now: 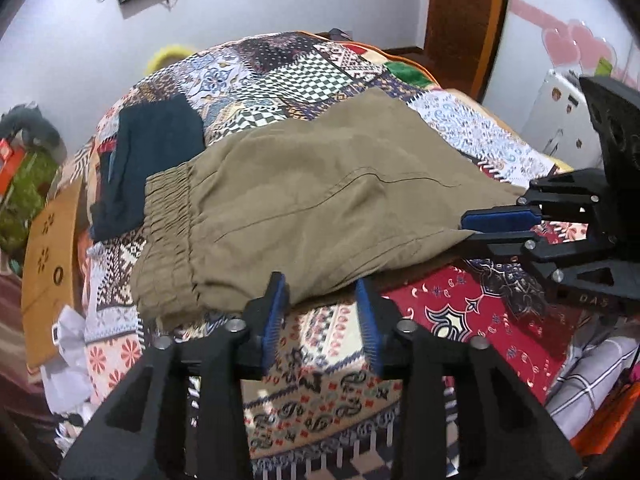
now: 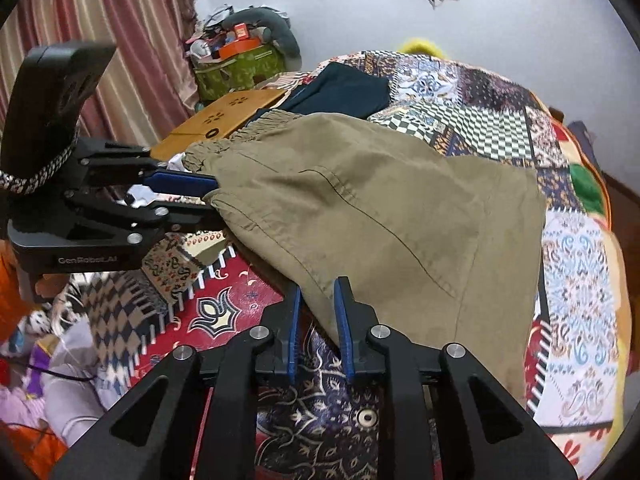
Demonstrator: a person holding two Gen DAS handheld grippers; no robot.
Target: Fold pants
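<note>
Khaki pants (image 1: 304, 204) lie folded on the patchwork bed cover, with the elastic waistband (image 1: 168, 236) at the left. My left gripper (image 1: 322, 300) is open, its blue pads at the near edge of the fabric. My right gripper (image 1: 476, 228) enters from the right at the pants' right edge, its jaws close together there. In the right wrist view the pants (image 2: 392, 216) fill the middle. My right gripper (image 2: 318, 312) straddles the near hem with a narrow gap. My left gripper (image 2: 208, 200) is at the waistband end.
A folded dark navy garment (image 1: 148, 160) lies beyond the waistband. A wooden board (image 1: 52, 272) leans at the bed's left side. A green basket of clutter (image 2: 240, 68) stands by the curtain. A wooden door (image 1: 464, 12) is at the back right.
</note>
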